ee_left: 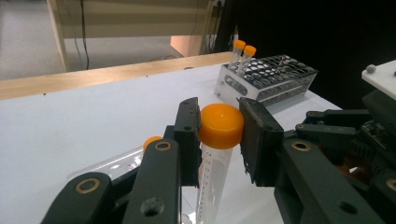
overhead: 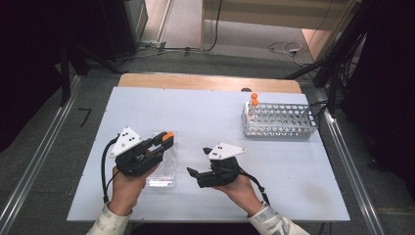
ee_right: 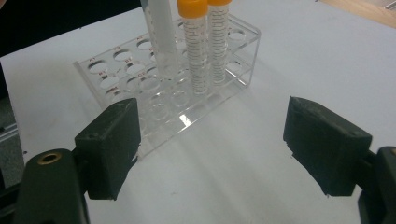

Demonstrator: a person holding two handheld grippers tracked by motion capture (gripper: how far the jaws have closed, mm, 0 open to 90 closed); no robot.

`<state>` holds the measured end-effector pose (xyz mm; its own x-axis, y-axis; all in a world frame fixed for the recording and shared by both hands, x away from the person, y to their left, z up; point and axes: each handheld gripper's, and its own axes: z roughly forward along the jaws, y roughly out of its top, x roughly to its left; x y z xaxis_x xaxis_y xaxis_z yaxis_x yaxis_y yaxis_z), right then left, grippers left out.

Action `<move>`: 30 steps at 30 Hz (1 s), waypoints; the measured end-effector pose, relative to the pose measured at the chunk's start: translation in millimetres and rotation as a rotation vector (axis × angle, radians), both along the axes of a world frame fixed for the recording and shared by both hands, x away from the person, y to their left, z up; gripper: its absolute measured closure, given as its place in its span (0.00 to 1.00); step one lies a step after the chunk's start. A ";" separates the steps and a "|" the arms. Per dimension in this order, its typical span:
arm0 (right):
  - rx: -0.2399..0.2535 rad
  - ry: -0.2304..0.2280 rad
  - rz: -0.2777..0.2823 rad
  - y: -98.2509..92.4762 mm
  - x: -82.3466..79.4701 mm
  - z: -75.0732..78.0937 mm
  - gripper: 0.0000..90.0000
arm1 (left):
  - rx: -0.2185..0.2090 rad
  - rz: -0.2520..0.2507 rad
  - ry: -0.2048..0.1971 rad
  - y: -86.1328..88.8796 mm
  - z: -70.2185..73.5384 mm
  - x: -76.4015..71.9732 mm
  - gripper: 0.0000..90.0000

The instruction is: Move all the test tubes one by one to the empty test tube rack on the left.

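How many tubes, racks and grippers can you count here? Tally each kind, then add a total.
Tubes: 5 (held tube; clear-rack tubes; grey-rack tubes)
Racks: 2 (clear rack; grey rack)
Grippers: 2 (left gripper; right gripper)
Total: 9

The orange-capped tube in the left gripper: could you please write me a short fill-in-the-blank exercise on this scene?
1. The left gripper clamps a tube by its ____ cap.
2. The right gripper has its fingers ____, with nothing between them.
3. The metal rack on the table holds ____ capped tubes.

Missing words: orange; open; two
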<state>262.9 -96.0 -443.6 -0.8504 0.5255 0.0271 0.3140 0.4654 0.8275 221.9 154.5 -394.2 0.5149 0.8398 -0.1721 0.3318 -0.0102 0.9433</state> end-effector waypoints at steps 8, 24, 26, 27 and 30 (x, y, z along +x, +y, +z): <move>-0.001 0.000 -0.001 -0.3 0.1 -0.4 0.20 | 0.031 0.024 -0.001 1.0 -2.9 1.6 0.77; -0.006 -0.001 -0.004 -0.8 -0.4 -0.7 0.20 | 0.127 0.064 0.026 -11.0 -21.5 4.2 0.77; -0.008 -0.001 -0.003 -1.1 -0.1 -1.0 0.20 | 0.137 0.068 0.029 -12.2 -23.7 4.0 0.77; -0.009 0.001 -0.003 -1.0 -0.2 -1.1 0.20 | 0.138 0.071 0.030 -13.0 -25.0 3.9 0.76; -0.009 -0.004 0.001 -0.7 -0.4 -1.4 0.20 | 0.146 0.083 0.039 -14.2 -28.0 3.3 0.76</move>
